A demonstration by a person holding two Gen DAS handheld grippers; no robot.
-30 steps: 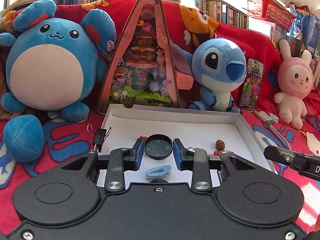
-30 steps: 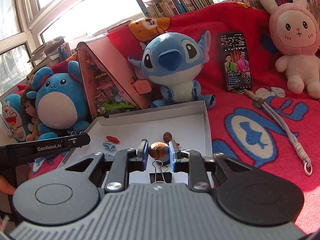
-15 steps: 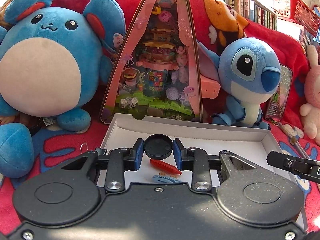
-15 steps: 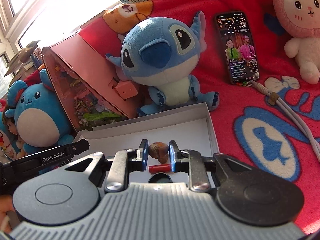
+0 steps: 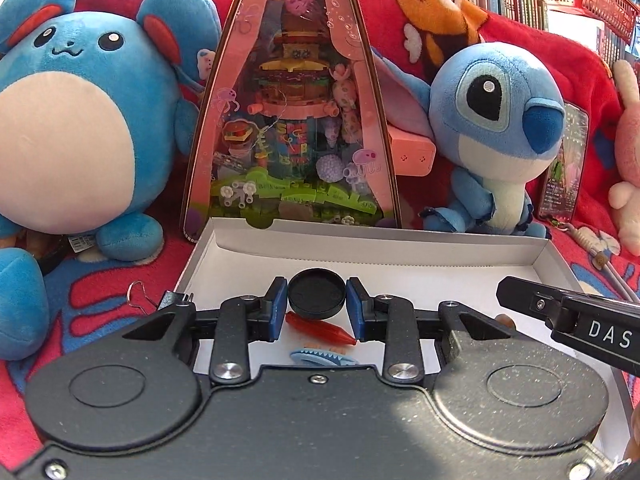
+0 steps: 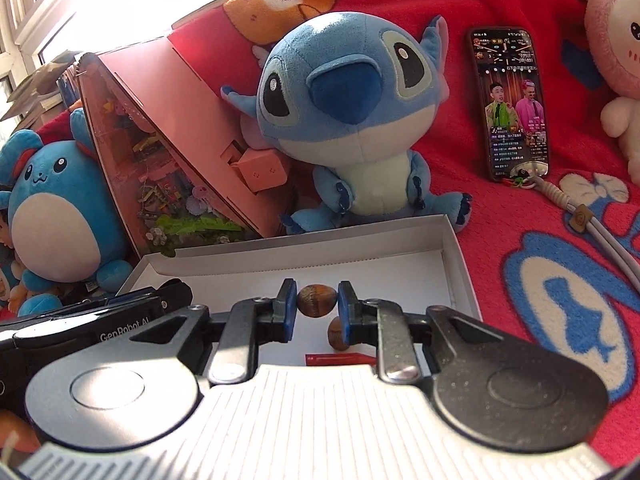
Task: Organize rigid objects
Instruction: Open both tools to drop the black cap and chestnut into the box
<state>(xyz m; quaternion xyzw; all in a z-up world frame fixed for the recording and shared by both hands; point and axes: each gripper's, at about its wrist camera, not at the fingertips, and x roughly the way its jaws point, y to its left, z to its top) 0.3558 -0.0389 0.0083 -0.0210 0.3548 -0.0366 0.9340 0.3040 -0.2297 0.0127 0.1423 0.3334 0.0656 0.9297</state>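
My left gripper (image 5: 317,300) is shut on a round black cap (image 5: 317,295) and holds it over the white cardboard box (image 5: 400,254). Under it in the box lie a red clip (image 5: 320,329) and a light blue hair clip (image 5: 322,358). My right gripper (image 6: 316,306) is shut on a brown nut (image 6: 316,300) over the same box (image 6: 460,264). A second brown nut (image 6: 337,333) and a red piece (image 6: 340,358) lie in the box below it. The right gripper's body (image 5: 568,320) shows in the left wrist view.
A black binder clip (image 5: 160,300) lies on the red blanket left of the box. Behind the box stand a blue round plush (image 5: 80,120), a pink triangular toy case (image 5: 300,120) and a Stitch plush (image 5: 492,120). A phone (image 6: 510,104) and a pink bunny (image 6: 616,60) are at the right.
Both grippers have moved forward and lower over the box, each still holding its object. The toys behind look larger and nearer.
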